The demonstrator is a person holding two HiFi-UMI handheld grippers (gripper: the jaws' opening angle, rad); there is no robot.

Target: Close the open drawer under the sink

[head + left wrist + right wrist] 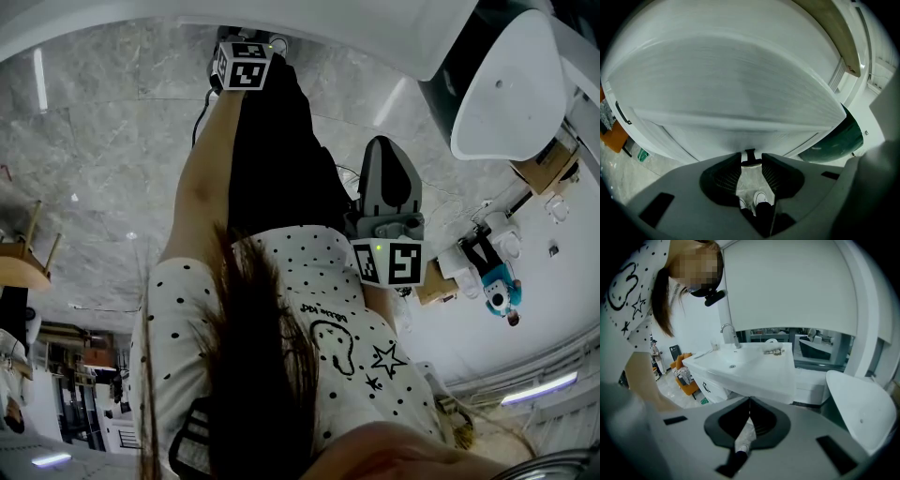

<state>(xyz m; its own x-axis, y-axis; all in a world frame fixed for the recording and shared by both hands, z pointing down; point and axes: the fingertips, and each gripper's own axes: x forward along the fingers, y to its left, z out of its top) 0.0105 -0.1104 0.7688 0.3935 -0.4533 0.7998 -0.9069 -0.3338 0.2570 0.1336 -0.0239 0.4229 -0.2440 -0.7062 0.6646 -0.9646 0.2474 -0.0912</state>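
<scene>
A broad white panel (740,79) fills the left gripper view; it looks like the drawer front, though I cannot tell for sure. A small black handle (750,155) sits on its lower edge. My left gripper (751,159) is pressed up close to that handle, its jaws a narrow gap apart and not clamped on it. In the head view the left gripper (246,47) is held out far ahead. The right gripper (749,401) is shut and empty, held back near my body (386,178). It looks at the white sink (754,366) and its faucet (729,333).
A white cabinet (710,387) with a black handle stands under the sink. A white rounded fixture (862,408) is at the right, also in the head view (511,94). An orange chair (686,378) stands beyond on the marble floor (103,159).
</scene>
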